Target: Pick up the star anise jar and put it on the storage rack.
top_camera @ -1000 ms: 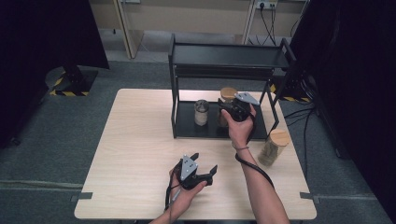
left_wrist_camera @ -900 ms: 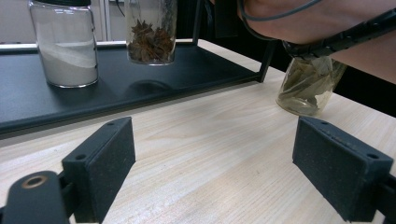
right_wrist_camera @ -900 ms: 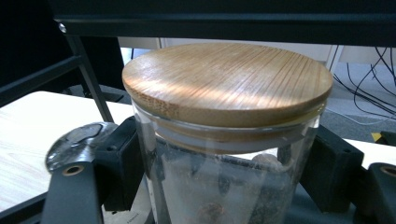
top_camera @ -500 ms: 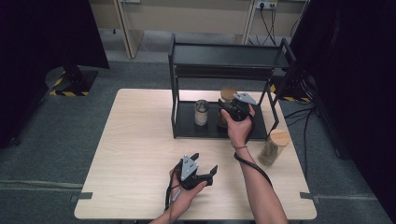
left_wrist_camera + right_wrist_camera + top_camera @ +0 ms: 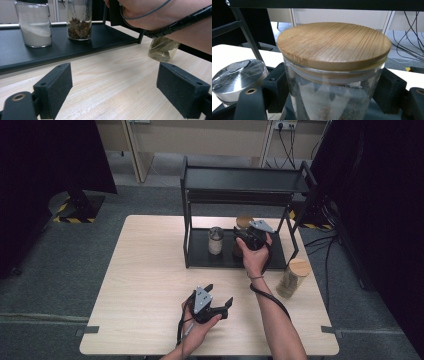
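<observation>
On the tabletop (image 5: 150,285), a black two-tier rack (image 5: 240,180) is seen at the far side. On its lower shelf a star-anise jar with a bamboo lid (image 5: 334,45) is gripped between the jaws of the right claw (image 5: 248,239), just right of a metal-lidded jar (image 5: 215,240). The left claw (image 5: 212,302) is rested near, wide open and empty. A third jar (image 5: 292,277) is stood right of the rack. If lifted carelessly, the lid could be knocked against the upper shelf, or the neighbouring jar toppled.
</observation>
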Action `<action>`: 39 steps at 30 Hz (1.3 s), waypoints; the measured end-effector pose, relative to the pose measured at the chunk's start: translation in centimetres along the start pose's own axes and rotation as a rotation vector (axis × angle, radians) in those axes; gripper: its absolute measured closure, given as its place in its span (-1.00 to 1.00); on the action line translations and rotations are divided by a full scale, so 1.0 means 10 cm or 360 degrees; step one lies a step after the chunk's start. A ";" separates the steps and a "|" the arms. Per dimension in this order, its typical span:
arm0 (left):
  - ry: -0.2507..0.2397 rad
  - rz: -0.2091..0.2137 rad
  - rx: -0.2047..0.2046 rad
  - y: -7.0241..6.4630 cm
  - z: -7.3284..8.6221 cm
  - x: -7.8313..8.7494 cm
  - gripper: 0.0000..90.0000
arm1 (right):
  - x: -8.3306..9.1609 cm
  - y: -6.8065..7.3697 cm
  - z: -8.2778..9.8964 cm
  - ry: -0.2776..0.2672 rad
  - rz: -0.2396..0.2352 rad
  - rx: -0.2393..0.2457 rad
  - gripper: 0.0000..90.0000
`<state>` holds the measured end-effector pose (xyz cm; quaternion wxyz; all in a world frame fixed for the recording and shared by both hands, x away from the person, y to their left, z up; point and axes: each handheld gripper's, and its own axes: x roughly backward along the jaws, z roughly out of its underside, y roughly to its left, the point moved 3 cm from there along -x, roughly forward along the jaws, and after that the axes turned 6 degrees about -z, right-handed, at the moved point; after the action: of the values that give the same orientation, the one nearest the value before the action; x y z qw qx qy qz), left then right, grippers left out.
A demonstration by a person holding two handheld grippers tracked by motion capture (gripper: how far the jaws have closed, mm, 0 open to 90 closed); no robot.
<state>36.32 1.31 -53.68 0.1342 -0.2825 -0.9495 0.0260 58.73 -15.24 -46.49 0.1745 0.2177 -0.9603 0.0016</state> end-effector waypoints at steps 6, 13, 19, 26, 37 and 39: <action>-0.0002 0.0000 -0.0002 0.00 0.00 0.00 -0.71 | 0.01 0.03 0.02 -0.0003 0.0006 0.0026 -0.43; -0.0003 0.0001 -0.0005 0.00 0.00 0.00 -0.71 | 0.03 0.04 0.05 0.0012 -0.0004 0.0034 -0.46; -0.0002 0.0001 -0.0004 0.00 0.00 0.00 -0.71 | 0.03 0.05 0.06 0.0015 -0.0008 0.0028 -0.50; -0.0002 0.0000 -0.0007 -0.01 0.00 0.00 -0.71 | 0.04 0.03 0.05 0.0044 -0.0053 -0.0006 -0.76; -0.0004 -0.0001 -0.0010 -0.01 0.00 0.00 -0.71 | 0.12 0.05 0.03 0.0040 -0.0102 -0.0014 -0.91; -0.0003 -0.0001 -0.0008 -0.01 0.00 0.00 -0.71 | 0.14 0.06 0.03 0.0043 -0.0103 -0.0019 -0.91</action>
<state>36.24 1.24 -53.67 0.1325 -0.2824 -0.9498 0.0237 57.19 -15.30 -46.26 0.1888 0.2476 -0.9503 -0.0068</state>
